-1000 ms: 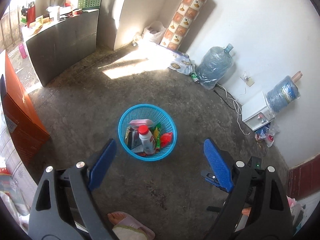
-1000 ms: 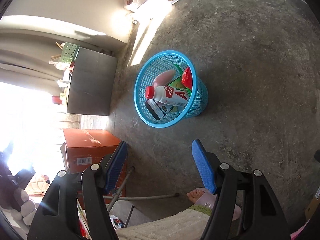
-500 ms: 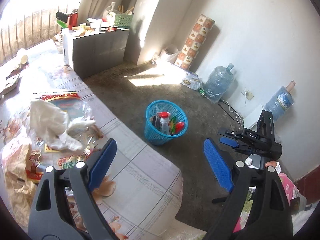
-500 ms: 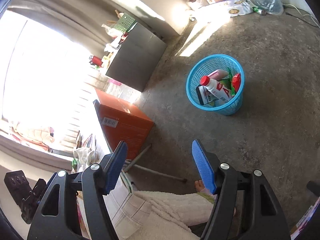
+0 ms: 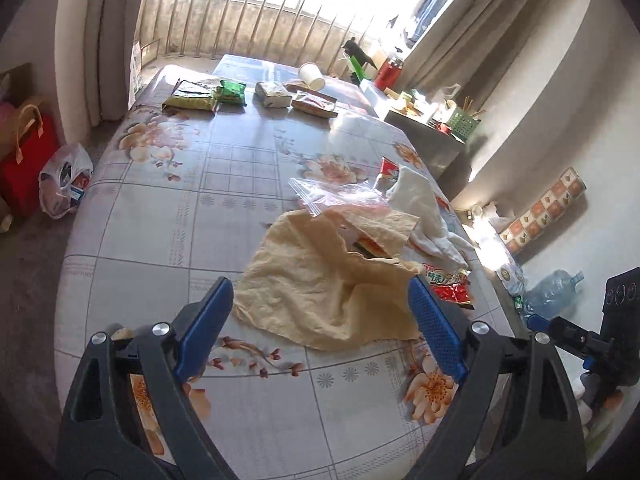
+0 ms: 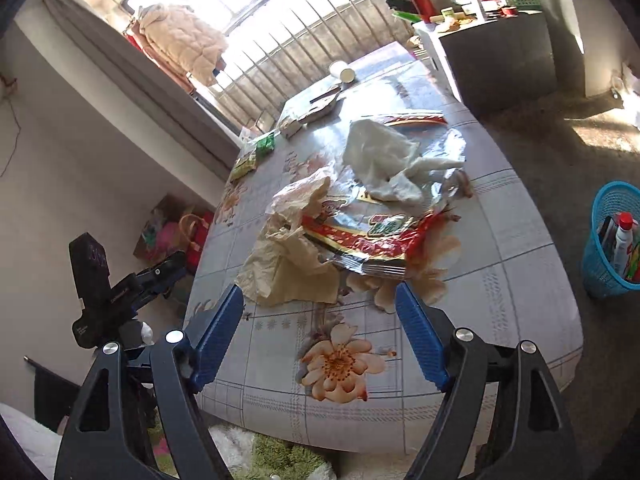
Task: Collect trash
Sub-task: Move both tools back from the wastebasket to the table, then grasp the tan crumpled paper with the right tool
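The left tool (image 5: 322, 318) hangs above the near part of the worktop (image 5: 192, 216), its blue jaws spread wide with nothing between them; the right tool (image 6: 320, 322) is likewise empty, and its jaws have just been opening further. Both point down at a heap of trash on the flowered cloth: a crumpled tan paper wrapper (image 5: 320, 280) lies nearest, partly covering a red and silver snack bag (image 6: 360, 240), with a clear zip bag (image 5: 332, 196) and a white crumpled plastic bag (image 6: 384, 160) just behind. The pieces overlap one another, so the snack bag is half buried under the tan wrapper on one side and the white bag on the other. At the far end of the worktop, well apart from the heap, sit green snack packets (image 5: 208, 94), a tissue pack (image 5: 274, 94), a brown packet (image 5: 314, 104) and a paper cup (image 5: 312, 76) lying on its side. The blue basket (image 6: 610, 240) stands on the floor off the worktop's right side, already holding a bottle and wrappers. A grey cabinet (image 6: 500, 56) cluttered on top stands beyond it by the wall.
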Tool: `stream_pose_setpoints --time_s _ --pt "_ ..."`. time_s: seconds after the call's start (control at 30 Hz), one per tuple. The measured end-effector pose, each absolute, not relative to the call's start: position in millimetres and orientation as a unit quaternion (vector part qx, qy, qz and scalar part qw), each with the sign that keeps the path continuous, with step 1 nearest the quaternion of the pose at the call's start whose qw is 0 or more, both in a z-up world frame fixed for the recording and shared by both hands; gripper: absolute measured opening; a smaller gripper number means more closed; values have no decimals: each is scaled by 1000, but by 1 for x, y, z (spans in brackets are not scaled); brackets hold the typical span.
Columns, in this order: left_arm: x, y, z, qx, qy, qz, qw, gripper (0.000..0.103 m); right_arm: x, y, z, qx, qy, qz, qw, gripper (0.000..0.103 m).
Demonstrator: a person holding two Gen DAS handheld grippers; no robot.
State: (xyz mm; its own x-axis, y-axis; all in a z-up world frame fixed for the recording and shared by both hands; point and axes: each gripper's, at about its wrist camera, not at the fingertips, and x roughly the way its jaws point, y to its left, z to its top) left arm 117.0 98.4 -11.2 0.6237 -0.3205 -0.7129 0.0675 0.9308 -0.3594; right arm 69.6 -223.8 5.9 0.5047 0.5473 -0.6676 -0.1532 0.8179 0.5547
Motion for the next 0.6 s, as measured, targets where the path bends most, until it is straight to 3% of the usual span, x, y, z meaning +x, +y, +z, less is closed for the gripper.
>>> stream_pose_setpoints --time_s 0.1,0.27,0.37,0.6 --pt "114 122 -22 -164 427 -90 885 85 83 -155 -5 133 482 223 837 77" --pt "114 150 -29 -160 424 -74 888 85 102 -87 -13 23 466 220 857 76" --pt "116 159 -31 -168 425 -69 887 85 116 -70 -16 -17 461 195 866 69" --pt "122 169 -33 -167 420 -64 890 85 149 -66 4 -81 399 148 901 69"
